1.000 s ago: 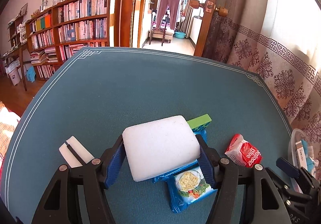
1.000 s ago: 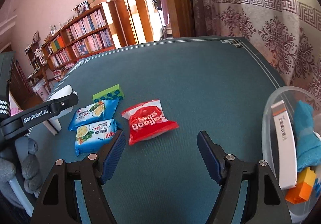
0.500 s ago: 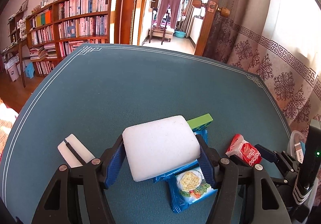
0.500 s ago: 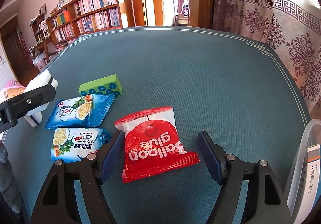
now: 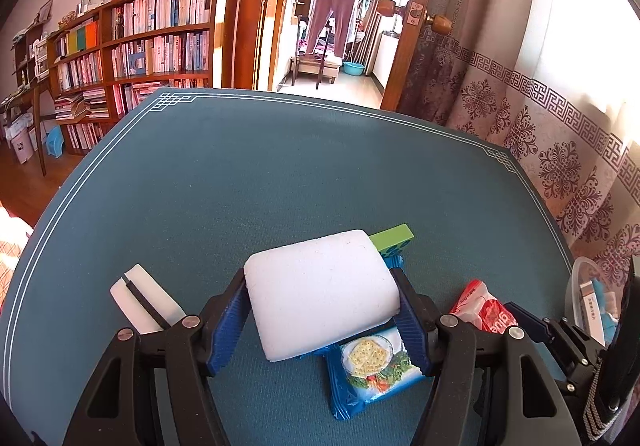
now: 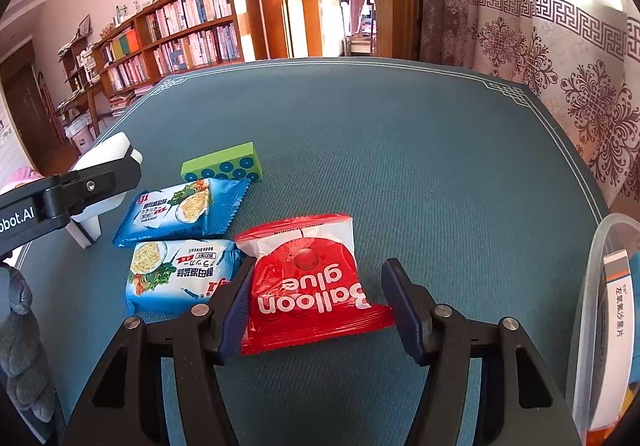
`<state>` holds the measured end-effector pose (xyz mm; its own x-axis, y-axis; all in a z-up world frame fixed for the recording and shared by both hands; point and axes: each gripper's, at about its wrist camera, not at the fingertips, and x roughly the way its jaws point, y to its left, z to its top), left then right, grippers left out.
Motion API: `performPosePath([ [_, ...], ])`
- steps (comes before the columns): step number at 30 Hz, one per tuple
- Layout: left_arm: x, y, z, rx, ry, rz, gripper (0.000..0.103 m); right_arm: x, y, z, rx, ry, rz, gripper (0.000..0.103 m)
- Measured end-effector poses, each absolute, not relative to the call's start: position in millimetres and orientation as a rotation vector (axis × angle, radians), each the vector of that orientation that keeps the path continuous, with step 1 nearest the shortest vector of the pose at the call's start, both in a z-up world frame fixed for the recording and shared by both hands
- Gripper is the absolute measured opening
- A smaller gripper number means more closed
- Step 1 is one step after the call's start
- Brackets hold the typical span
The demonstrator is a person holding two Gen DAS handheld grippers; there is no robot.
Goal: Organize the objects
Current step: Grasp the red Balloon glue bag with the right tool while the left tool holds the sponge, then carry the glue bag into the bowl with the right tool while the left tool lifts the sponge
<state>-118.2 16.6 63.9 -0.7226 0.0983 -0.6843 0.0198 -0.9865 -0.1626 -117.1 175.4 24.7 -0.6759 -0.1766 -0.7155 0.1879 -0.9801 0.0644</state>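
beside two cracker packs (image 6: 182, 280), left hand-held gripper (image 5: 322, 316) clamps white sponge (image 5: 320, 292); right hand-held gripper (image 6: 318, 304) gapes astride red packet (image 6: 306, 280).

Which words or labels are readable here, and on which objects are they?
"Balloon glue": red packet, upside down.
"soda biscuit": nearer blue biscuit packet; its Asian characters are too small.
"obot.AI", cut off: left gripper arm.
White box in the container: characters not readable.

Daylight is pouring through the curtain (image 6: 568, 58) at your right, washing it out. It is lighting the surface (image 6: 400, 150) evenly; shadows under the grippers are staying soft. Fisheye bending is curving edges, and corners are going black.
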Motion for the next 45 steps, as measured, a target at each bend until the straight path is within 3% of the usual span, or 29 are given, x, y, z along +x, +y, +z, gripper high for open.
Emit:
performPosePath([
  [28,-106,42,68,-1.112,-0.168,2.806,0.071,-63,293,105,0.983,-0.194,-3.053,0.063],
  [36,-104,47,69,-1.105,-0.148,2.791,0.071,-69,351,103,1.033,-0.456,-3.105,0.063],
  [45,-101,51,68,-1.102,-0.118,2.77,0.071,-86,386,91,1.108,-0.587,-3.141,0.064],
])
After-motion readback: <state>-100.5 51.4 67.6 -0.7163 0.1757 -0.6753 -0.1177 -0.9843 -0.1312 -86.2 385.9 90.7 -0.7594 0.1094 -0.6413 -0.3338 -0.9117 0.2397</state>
